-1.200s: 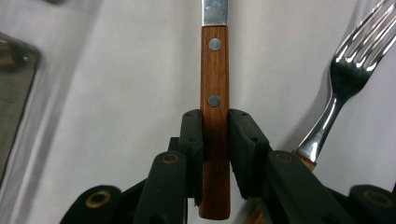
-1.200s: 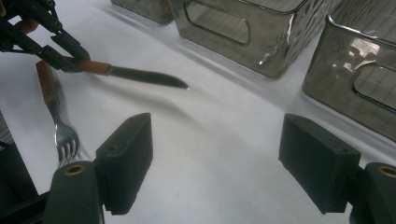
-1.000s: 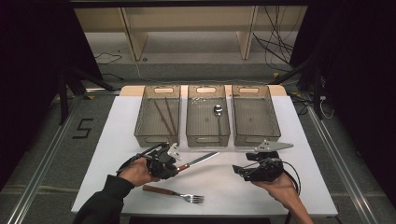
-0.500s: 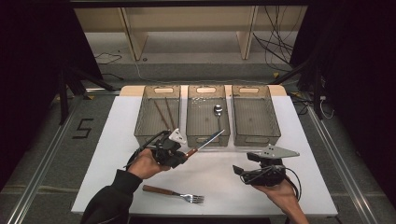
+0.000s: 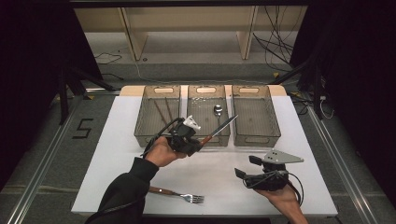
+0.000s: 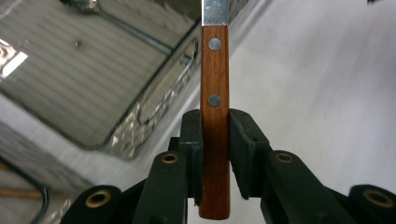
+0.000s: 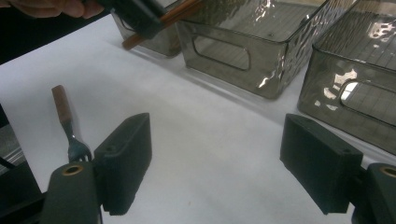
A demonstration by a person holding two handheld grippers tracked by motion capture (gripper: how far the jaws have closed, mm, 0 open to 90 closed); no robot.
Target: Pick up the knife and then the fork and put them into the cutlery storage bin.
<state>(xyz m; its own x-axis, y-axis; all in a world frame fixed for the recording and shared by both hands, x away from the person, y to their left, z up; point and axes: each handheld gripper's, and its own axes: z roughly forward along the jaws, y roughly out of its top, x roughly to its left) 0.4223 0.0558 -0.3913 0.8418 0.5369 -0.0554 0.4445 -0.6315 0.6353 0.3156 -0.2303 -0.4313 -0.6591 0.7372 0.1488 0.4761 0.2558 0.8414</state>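
1. Left smoked-plastic bin (image 5: 157,114): it holds a pair of brown chopsticks (image 5: 164,110) lying lengthwise, which suggests one kind of utensil per bin.
2. Left gripper (image 5: 195,141): its black jaws are pinched on the brown wooden handle of a table knife with two rivets (image 6: 215,116). The grip sits low on the handle, so the steel blade projects free toward the bins, above the near wall of the middle one.
3. Middle smoked-plastic bin (image 5: 207,91): a steel spoon (image 5: 217,110) rests on its floor.
4. Wooden-handled steel fork (image 5: 180,194): it lies flat on the white table (image 5: 116,140) near the front edge, apparently awaiting sorting.
5. Right smoked-plastic bin (image 5: 254,91): nothing is visible inside; it is judged the probable destination for the knife.
6. Right gripper (image 5: 246,167): its jaws stand spread with nothing between them, resting low over the table, clear of the carrying hand's path.
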